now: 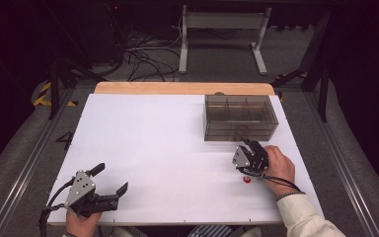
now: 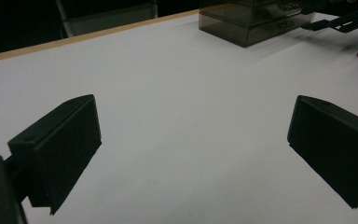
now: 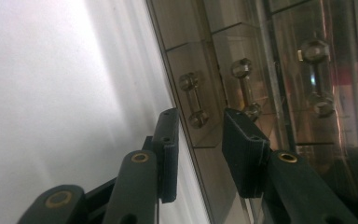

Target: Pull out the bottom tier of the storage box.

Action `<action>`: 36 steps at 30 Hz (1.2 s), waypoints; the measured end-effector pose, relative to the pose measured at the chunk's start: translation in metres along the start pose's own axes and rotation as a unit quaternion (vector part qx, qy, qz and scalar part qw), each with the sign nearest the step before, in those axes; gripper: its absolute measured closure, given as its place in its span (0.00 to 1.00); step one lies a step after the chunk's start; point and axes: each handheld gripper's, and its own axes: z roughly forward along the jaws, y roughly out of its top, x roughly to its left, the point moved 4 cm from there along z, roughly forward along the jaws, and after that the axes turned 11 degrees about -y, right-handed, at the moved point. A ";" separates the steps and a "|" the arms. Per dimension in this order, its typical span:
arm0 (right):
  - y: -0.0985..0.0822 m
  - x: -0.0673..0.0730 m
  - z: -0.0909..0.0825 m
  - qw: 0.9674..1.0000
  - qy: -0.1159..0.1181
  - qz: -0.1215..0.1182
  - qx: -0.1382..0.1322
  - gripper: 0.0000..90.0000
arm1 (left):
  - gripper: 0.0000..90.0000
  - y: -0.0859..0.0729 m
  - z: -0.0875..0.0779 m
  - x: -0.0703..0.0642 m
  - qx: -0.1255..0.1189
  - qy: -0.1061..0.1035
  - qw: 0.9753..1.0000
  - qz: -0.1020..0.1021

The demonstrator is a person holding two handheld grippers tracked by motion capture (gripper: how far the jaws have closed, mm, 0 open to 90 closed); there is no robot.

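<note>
Reaching for the front of the smoky clear drawer box (image 1: 241,117), the right gripper (image 1: 248,148) is lining up on one of its small barbell-shaped handles (image 3: 194,101). In the right gripper view the jaws are standing narrowed but not shut, with the handle just ahead of the tips and nothing pressed between the pads. The step in hand looks like the approach to pulling a drawer. The next move is likely calling for a short push forward until the handle sits between the pads, then a firm close before any pull. A small red-and-white thing (image 1: 246,179) is lying on the bench (image 1: 158,148) just behind this gripper. The left gripper (image 1: 109,183) is resting wide open and empty, well apart from the box.
</note>
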 end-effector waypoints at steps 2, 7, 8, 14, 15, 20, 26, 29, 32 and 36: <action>0.000 0.002 0.002 1.000 -0.005 -0.004 0.003 0.76 | 0.04 0.000 0.000 0.000 0.000 0.000 1.000 0.000; 0.000 0.005 0.006 1.000 -0.010 -0.013 0.009 0.78 | 0.04 0.000 0.000 0.000 0.000 0.000 1.000 0.000; 0.000 0.006 0.007 1.000 -0.011 -0.020 0.007 0.78 | 0.04 0.000 0.000 0.000 0.001 0.000 1.000 0.000; 0.000 0.011 0.012 0.999 -0.025 -0.023 0.011 0.78 | 0.04 0.000 0.000 0.000 0.001 0.000 1.000 0.000; 0.001 0.011 0.013 0.999 -0.025 -0.027 0.011 0.79 | 0.04 0.000 0.000 0.000 0.001 0.000 1.000 -0.001; 0.001 0.015 0.017 0.999 -0.037 -0.034 0.012 0.80 | 0.04 0.000 0.001 0.000 0.001 0.000 1.000 -0.001; 0.001 0.016 0.020 0.998 -0.050 -0.041 0.015 0.81 | 0.04 -0.001 0.001 0.000 0.002 0.000 1.000 -0.002; 0.000 0.017 0.021 0.997 -0.057 -0.046 0.019 0.82 | 0.04 -0.001 0.001 0.000 0.004 -0.001 1.000 0.000; 0.000 0.017 0.023 0.997 -0.063 -0.049 0.019 0.84 | 0.04 -0.001 0.001 0.000 0.004 -0.001 1.000 0.000; 0.000 0.016 0.023 0.996 -0.066 -0.053 0.017 0.86 | 0.04 -0.001 0.001 0.000 0.003 -0.001 1.000 0.000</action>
